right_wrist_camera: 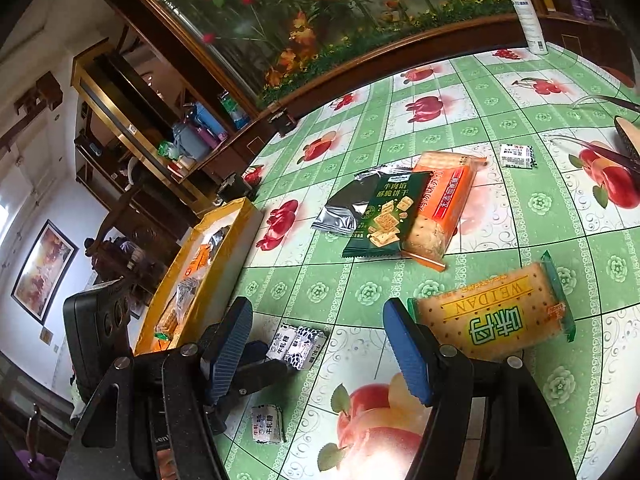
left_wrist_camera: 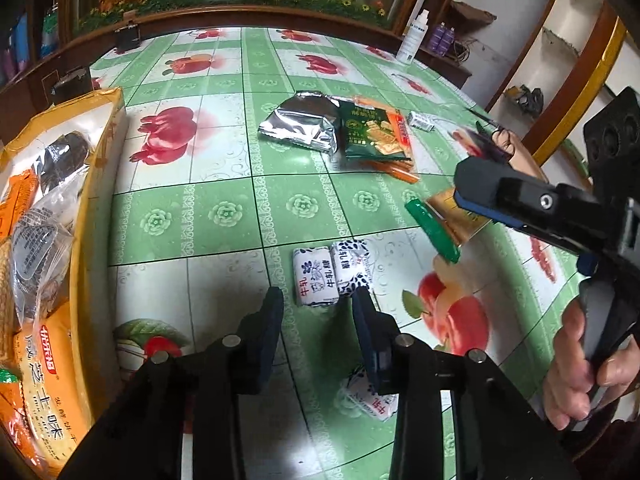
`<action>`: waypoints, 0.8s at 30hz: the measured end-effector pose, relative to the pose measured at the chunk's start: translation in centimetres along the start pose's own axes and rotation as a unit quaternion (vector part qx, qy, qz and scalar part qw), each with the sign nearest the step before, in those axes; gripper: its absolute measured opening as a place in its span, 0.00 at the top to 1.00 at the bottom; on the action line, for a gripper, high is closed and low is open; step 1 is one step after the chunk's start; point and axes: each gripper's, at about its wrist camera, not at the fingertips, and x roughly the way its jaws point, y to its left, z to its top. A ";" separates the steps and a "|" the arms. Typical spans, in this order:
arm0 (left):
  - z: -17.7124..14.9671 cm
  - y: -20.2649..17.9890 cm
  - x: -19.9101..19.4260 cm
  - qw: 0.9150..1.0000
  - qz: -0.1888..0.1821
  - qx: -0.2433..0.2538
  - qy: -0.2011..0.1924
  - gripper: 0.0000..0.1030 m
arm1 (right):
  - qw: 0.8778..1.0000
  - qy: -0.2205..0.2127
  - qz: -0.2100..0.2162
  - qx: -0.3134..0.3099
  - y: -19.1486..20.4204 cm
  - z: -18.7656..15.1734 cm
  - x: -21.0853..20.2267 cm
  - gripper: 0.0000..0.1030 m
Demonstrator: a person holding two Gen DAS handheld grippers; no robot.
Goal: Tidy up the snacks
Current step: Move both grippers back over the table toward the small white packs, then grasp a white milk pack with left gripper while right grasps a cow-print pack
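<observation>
On the table we list: a box at the left edge with packets in it. Mid-table, a foil bag, a cracker bag partly on it, and a biscuit sleeve touching that bag's right side. Nearer us, the WEIDAN pack to the right; two candies side by side to its left, a third candy nearer still. A bottle stands at the far edge.
</observation>
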 end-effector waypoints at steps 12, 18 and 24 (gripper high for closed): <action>0.2 -0.1 0.1 1.000 0.018 0.019 0.005 0.66 | 1.000 0.002 -0.004 -0.003 0.1 0.0 0.0 0.29; 0.8 -0.3 0.5 0.999 0.041 0.016 -0.006 0.66 | 1.000 0.008 -0.007 -0.008 0.3 -0.1 0.4 0.29; 0.8 0.5 0.4 0.999 0.044 -0.009 -0.023 0.69 | 0.999 0.012 -0.023 -0.034 1.1 -0.4 0.9 0.44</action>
